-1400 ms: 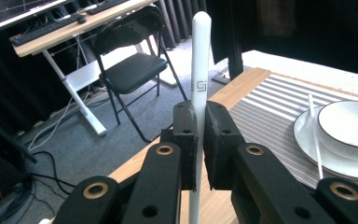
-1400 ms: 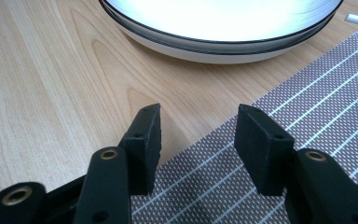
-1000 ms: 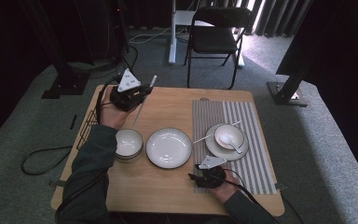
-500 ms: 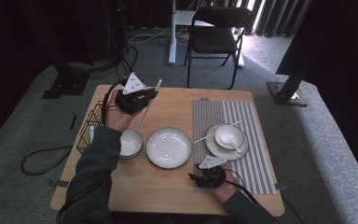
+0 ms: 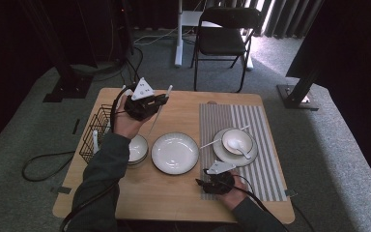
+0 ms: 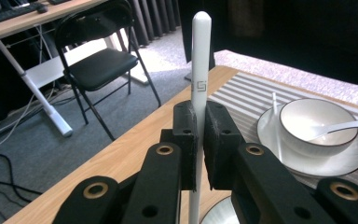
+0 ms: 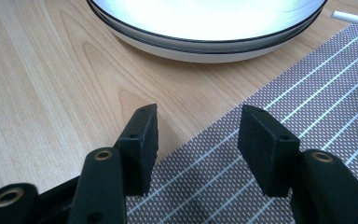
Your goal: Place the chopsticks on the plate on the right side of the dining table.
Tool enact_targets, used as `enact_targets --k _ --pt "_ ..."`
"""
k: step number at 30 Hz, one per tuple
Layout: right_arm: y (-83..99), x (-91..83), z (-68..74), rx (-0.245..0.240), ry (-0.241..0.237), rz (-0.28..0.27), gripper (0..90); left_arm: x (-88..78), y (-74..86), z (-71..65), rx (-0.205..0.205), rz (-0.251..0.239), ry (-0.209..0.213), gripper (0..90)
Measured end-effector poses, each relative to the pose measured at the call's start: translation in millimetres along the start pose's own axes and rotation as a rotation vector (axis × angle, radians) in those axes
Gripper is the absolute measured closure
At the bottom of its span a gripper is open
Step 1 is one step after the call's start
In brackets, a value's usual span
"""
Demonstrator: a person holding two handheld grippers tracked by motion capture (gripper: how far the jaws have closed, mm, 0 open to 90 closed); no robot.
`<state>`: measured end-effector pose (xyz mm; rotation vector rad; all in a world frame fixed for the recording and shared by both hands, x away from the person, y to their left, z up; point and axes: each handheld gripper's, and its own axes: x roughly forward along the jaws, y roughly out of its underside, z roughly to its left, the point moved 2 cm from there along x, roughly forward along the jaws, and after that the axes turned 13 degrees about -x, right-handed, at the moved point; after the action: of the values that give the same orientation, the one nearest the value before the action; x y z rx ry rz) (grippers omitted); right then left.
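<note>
High view, white chopstick point(image 5: 160, 107) being clamped tight by left gripper point(image 5: 149, 104) above wooden table point(image 5: 174, 193), right gripper point(image 5: 207, 183) w/ jaws just opening, nothing between, at striped placemat point(image 5: 265, 164) edge, folding chair point(image 5: 224, 38) on grey carpet beyond.

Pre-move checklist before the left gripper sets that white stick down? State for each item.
1. Grip: left gripper shut on the white stick, pads pressing both sides. Ok.
2. Stick seating: it runs straight up between the pads, not skewed. Ok.
3. Right gripper: jaws have just been opening, nothing between them, over the edge of the striped placemat. Ok.
4. Centre plate: bare. Ok.
5. Right setting: bowl on its plate holds a spoon, a white stick leans on the rim. Ok.
6. Where the held stick's lower end hangs over the table: cannot tell.
</note>
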<state>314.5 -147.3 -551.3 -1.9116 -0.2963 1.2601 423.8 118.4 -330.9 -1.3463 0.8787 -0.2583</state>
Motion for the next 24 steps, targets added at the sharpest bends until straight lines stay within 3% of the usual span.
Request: enact_targets --k 10,24 --pt "0.3 -0.1 -0.6 0.001 0.000 0.003 47.3 5.1 0.3 -8.3 0.003 0.000 0.026 84.5" --pt "-1.0 -1.9 -2.7 0.019 -0.008 -0.006 51.3 16.4 11.7 -19.6 -0.030 0.007 0.074 84.5"
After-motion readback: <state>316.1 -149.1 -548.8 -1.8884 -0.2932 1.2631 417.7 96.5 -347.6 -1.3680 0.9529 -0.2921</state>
